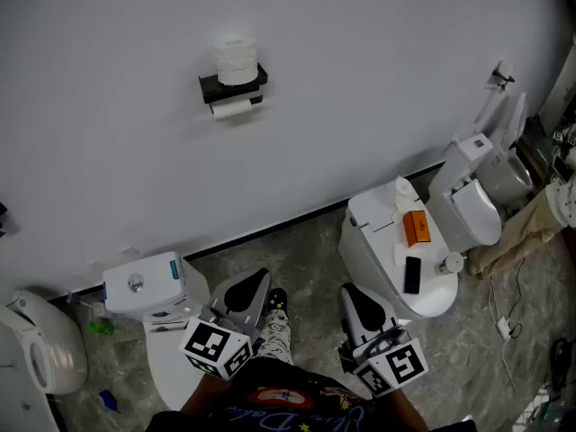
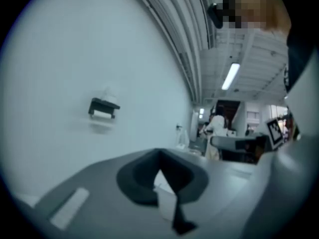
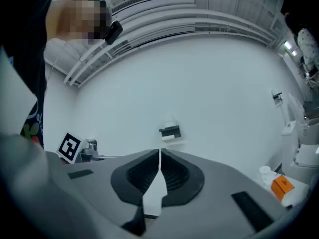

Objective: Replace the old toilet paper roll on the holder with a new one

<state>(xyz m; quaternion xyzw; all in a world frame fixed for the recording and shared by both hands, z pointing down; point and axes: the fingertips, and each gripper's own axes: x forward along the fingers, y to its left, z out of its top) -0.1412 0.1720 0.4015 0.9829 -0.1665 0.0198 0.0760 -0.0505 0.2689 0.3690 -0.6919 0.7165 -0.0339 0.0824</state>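
A black toilet paper holder [image 1: 232, 88] hangs on the white wall. A white roll [image 1: 237, 60] stands on its top shelf, and a thin, nearly used-up roll [image 1: 232, 108] hangs on the bar below. The holder [image 2: 103, 106] is at the left in the left gripper view and the holder [image 3: 170, 131] is straight ahead in the right gripper view. My left gripper [image 1: 255, 286] and right gripper [image 1: 353, 299] are low in the head view, far from the wall, both shut and empty, held level.
A white toilet [image 1: 400, 259] stands on the right with an orange box [image 1: 415, 228], a black device [image 1: 412, 274] and a white bottle [image 1: 406, 190] on it. Another toilet tank [image 1: 144, 283] stands at the left, and a third toilet [image 1: 477, 187] farther right. Cables [image 1: 508, 327] lie on the floor.
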